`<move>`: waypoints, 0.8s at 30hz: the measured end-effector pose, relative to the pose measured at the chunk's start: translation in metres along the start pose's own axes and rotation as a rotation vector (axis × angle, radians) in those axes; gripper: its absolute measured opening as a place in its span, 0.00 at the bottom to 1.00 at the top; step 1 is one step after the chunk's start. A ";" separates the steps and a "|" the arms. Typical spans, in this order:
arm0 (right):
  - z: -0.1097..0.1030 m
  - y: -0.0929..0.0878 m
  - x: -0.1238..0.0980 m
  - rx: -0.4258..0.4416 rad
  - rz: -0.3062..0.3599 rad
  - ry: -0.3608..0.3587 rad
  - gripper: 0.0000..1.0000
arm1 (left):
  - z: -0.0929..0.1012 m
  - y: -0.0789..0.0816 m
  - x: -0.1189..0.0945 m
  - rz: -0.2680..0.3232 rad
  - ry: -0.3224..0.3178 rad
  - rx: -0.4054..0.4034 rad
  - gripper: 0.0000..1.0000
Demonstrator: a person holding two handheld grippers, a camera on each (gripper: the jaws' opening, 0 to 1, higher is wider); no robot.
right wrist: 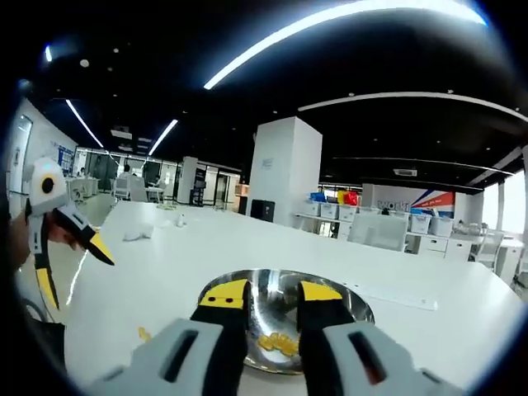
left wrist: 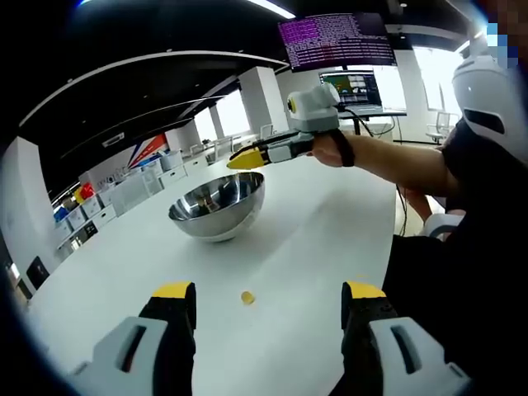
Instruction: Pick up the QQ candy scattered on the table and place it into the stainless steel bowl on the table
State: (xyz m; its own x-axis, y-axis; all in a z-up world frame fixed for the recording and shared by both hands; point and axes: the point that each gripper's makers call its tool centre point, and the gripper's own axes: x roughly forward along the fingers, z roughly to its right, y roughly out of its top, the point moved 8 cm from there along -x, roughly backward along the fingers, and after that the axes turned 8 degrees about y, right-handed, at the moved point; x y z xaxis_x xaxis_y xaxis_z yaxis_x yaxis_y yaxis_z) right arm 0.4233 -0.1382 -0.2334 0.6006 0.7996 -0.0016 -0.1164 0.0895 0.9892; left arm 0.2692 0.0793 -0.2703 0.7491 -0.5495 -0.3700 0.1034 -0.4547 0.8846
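The stainless steel bowl (left wrist: pixel 219 202) stands on the white table (left wrist: pixel 330 239). One yellow QQ candy (left wrist: pixel 247 297) lies on the table just ahead of my left gripper (left wrist: pixel 268 301), whose jaws are wide open and bare. A hand holds my right gripper (left wrist: pixel 246 158) over the bowl's far rim. In the right gripper view the right gripper (right wrist: pixel 272 294) hangs above the bowl (right wrist: pixel 346 307), its jaws a little apart with nothing between them. Several yellow candies (right wrist: pixel 279 342) lie inside the bowl. The left gripper (right wrist: pixel 74 268) is at the left, open, with a loose candy (right wrist: pixel 143 334) on the table near it.
The person's arm (left wrist: pixel 388 161) and dark body (left wrist: pixel 470 247) fill the right side. Monitors (left wrist: pixel 338 41) stand beyond the table's far end. Small white scraps (right wrist: pixel 136 235) lie farther along the table. White cabinets with coloured boxes (right wrist: pixel 388 227) line the room behind.
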 end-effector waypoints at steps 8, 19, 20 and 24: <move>-0.038 0.024 -0.003 0.016 0.112 0.111 0.22 | 0.001 0.000 0.000 0.000 0.000 0.000 0.71; -0.110 -0.037 0.024 -0.024 -0.035 0.326 0.20 | 0.002 0.000 0.000 0.003 0.001 0.001 0.71; -0.115 -0.044 0.027 -0.030 -0.052 0.331 0.20 | 0.002 0.000 0.000 0.005 0.000 0.001 0.71; -0.131 -0.061 0.037 0.015 -0.097 0.372 0.20 | 0.003 -0.001 -0.002 0.004 0.001 0.000 0.71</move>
State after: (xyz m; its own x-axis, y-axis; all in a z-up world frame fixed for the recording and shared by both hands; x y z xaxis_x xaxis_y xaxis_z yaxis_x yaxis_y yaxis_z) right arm 0.3493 -0.0367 -0.3128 0.2802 0.9488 -0.1460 -0.0600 0.1691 0.9838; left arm 0.2661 0.0787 -0.2712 0.7501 -0.5506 -0.3662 0.1007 -0.4522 0.8862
